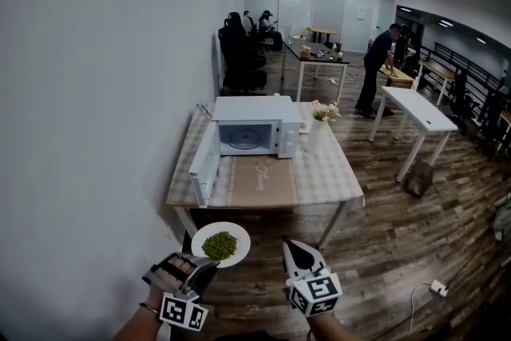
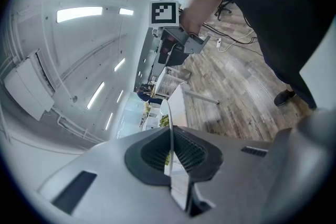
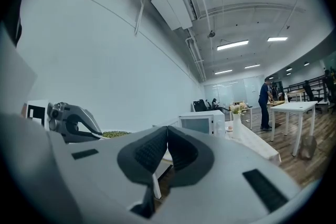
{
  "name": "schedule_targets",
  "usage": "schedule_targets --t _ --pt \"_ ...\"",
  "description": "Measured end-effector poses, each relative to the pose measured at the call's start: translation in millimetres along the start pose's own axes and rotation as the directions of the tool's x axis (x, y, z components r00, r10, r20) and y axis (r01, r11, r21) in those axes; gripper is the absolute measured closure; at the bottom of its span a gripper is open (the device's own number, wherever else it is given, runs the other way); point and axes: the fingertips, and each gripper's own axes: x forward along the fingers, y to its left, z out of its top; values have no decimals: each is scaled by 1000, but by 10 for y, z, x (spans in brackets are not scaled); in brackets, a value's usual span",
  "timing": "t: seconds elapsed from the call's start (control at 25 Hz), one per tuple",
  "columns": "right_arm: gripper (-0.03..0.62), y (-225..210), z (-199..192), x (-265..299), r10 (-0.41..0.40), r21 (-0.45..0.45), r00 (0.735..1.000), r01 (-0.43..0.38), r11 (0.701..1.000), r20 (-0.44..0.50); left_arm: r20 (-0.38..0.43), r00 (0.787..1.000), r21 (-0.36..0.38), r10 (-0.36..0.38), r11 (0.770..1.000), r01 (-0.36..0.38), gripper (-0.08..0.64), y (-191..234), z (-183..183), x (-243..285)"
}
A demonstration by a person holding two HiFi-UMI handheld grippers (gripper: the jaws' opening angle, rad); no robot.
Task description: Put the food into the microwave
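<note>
A white plate [image 1: 220, 243] with a heap of green food [image 1: 219, 244] hangs in the air in front of the table, and my left gripper [image 1: 201, 263] is shut on its near rim. In the left gripper view the plate [image 2: 169, 134] stands edge-on between the pads. My right gripper [image 1: 295, 252] floats to the plate's right, shut and empty. The white microwave [image 1: 252, 125] sits at the back of the table with its door [image 1: 205, 167] swung wide open to the left. From the right gripper view I see the microwave [image 3: 202, 122] ahead and the left gripper [image 3: 71, 120] with the food [image 3: 115, 134].
The table [image 1: 319, 176] has a checked cloth and a brown mat [image 1: 262, 180] before the microwave. A vase of flowers [image 1: 322, 114] stands right of the microwave. A wall runs along the left. Further white tables [image 1: 419, 114], chairs and a standing person [image 1: 375, 64] are at the back right.
</note>
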Motion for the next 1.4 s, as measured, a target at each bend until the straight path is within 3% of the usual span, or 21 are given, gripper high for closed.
schedule_targets --t 0.52,1.4 --pt "583 -430 25 270 18 -6 1000 -18 1000 0 5 1000 3 -7 1000 7 540 211 77 507" --pt "583 -799 177 1648 -66 -22 997 65 998 -28 118 993 9 11 1000 -13 540 929 -780 1481"
